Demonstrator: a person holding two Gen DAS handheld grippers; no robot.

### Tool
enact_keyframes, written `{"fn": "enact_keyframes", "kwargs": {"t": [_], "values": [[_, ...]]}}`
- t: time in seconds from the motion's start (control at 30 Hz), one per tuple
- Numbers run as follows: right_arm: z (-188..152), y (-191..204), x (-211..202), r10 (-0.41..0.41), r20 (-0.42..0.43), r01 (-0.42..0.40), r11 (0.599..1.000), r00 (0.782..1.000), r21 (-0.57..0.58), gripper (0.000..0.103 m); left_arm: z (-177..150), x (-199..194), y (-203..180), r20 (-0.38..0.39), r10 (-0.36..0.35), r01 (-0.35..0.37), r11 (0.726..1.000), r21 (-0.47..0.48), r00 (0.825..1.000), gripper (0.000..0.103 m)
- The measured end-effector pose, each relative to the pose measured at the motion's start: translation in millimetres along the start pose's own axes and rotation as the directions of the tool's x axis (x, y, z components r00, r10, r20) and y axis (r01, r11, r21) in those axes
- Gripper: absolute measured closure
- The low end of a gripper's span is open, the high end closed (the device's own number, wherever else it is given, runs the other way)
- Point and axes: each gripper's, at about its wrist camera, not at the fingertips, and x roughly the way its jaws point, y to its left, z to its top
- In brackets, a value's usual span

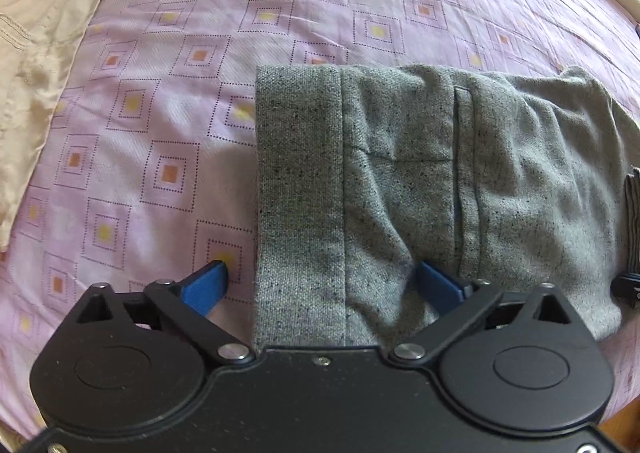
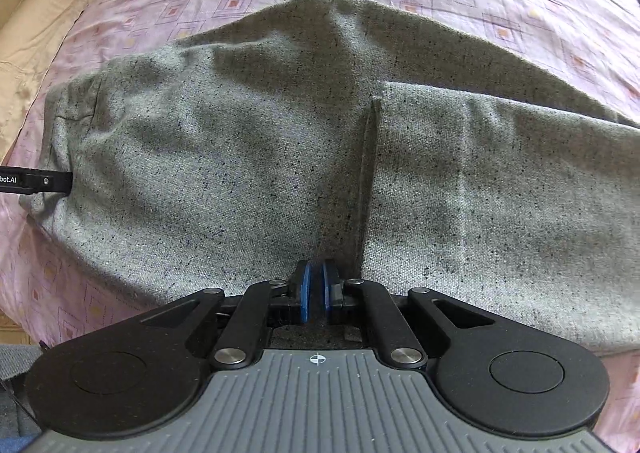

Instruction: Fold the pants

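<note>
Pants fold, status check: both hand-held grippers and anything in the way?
Left hand-held gripper open, straddling the pants edge. Right hand-held gripper shut over grey cloth; grip unclear. Pants folded on pink bedsheet. Nothing in the way.

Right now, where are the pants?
The grey pants lie folded on the pink bedsheet, right of centre in the left wrist view, under the open left gripper.
</note>
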Motion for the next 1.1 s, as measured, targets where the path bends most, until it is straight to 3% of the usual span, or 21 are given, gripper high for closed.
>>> {"fn": "enact_keyframes", "kwargs": {"t": [0.13,0.23,0.4,0.47,0.53,0.7,0.83,1.0,1.1], "values": [[3,2,3,-0.002,-0.008,0.002,1.000,1.000,0.013,0.096,0,4,11,0.001,-0.063,0.063,0.998,-0.025,0.998,0.000],[3,3,5,-0.005,-0.009,0.005,1.000,1.000,0.019,0.096,-1,2,7,0.020,-0.051,0.051,0.999,-0.002,0.998,0.000],[2,2,6,0.003,-0.003,-0.003,0.999,1.000,0.048,0.096,6,4,4,-0.002,-0.043,0.043,0.997,-0.066,0.999,0.001],[0,0,4,0.006,-0.002,-0.006,0.998,1.000,0.055,0.096,9,-1,3,0.005,-0.067,0.067,0.994,-0.089,0.998,0.017],[0,0,3,0.006,-0.001,-0.006,0.998,1.000,0.064,0.096,8,-11,0,0.014,-0.111,0.112,0.991,-0.079,0.994,0.057],[6,5,-10,0.060,0.037,-0.062,0.996,0.998,0.070,0.096,7,-34,-3,0.045,-0.102,0.107,0.988,-0.109,0.994,0.073],[36,10,-15,0.082,0.101,-0.089,0.993,0.992,0.075,0.095,10,-54,-6,0.069,-0.090,0.098,0.988,-0.119,0.994,0.084],[81,3,3,0.054,0.113,-0.069,0.988,0.992,0.141,0.095,16,-63,-12,0.082,-0.081,0.088,0.992,-0.090,0.993,0.085],[81,1,15,0.026,0.071,-0.037,0.987,0.997,0.159,0.095,16,-65,-15,0.087,-0.073,0.081,0.993,-0.084,0.994,0.086]]}}
